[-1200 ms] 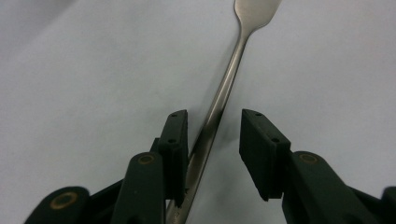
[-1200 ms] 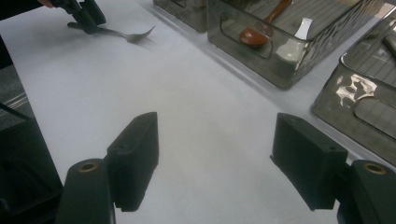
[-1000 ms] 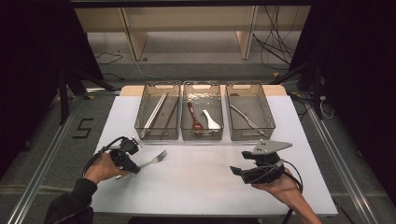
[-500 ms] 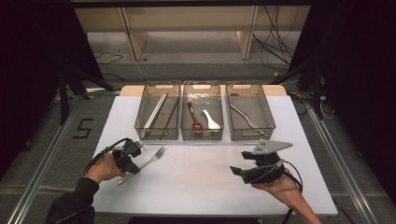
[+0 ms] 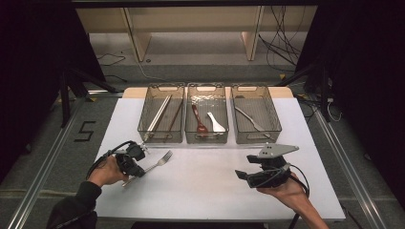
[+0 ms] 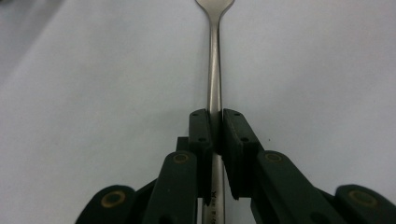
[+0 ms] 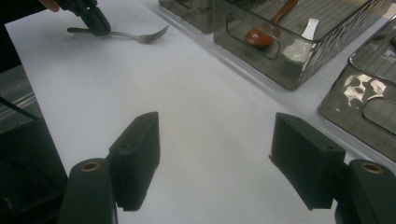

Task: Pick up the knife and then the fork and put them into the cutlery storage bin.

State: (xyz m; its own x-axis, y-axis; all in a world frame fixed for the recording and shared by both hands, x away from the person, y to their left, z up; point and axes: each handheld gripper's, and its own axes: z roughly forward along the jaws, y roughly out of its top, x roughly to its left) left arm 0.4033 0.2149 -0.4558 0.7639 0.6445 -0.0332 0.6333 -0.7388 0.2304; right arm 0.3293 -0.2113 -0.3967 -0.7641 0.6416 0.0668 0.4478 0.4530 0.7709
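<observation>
Silver metal fork [image 5: 156, 163] lies in the lower left of the high view on the white table [image 5: 205, 191], its tines aimed toward the upper right of the frame. Its handle is pinched between the two black jaws of the left gripper [image 6: 215, 122]; in the left gripper view the stem runs straight up the middle of the frame, the jaws pressed against it on both sides, the tines cut off by the top edge. In the right gripper view the same fork [image 7: 140, 36] sits in the upper left corner with the left gripper [image 7: 100, 25] clamped on its handle.

At the lower right of the high view the right gripper [image 5: 241, 174] hangs above bare tabletop, well apart from the fork; its jaws stand wide with nothing between them.

Across the upper middle of the high view stand three smoky clear plastic bins [image 5: 208, 139] in a row, holding chopsticks [image 5: 159, 114], a reddish-brown spoon [image 5: 198, 121] beside a white spoon [image 5: 216, 124], and another metal utensil [image 5: 248, 118].
</observation>
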